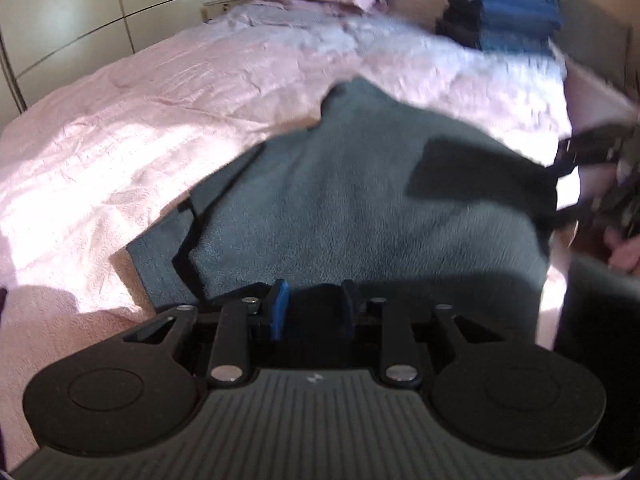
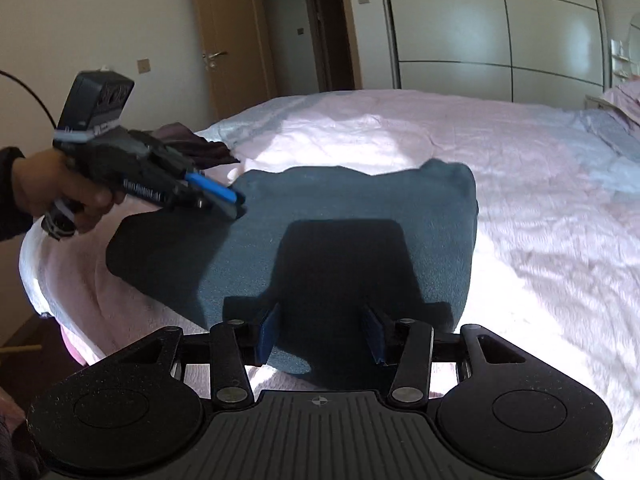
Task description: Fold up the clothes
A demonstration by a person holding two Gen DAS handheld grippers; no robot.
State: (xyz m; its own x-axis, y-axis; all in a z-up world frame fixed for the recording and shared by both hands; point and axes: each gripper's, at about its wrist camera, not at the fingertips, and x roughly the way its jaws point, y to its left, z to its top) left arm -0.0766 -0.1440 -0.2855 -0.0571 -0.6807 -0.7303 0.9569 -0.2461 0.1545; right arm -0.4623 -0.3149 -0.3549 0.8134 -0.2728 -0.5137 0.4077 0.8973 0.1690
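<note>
Matt fleecy garment (image 2: 352, 208) on crinkled pink cloth bedspread (image 2: 520, 184).

I count one dark grey-green fleece garment (image 1: 360, 200) spread on one bed (image 1: 120, 140). Two grippers are mine: my left gripper (image 1: 314, 312) and my right gripper (image 2: 322, 334), each with two blue-padded fingers. One stack of folded clothes (image 1: 508, 4) sits at the far corner, perhaps four or five pieces; blur hides the layers. One door (image 2: 232, 36).
</note>
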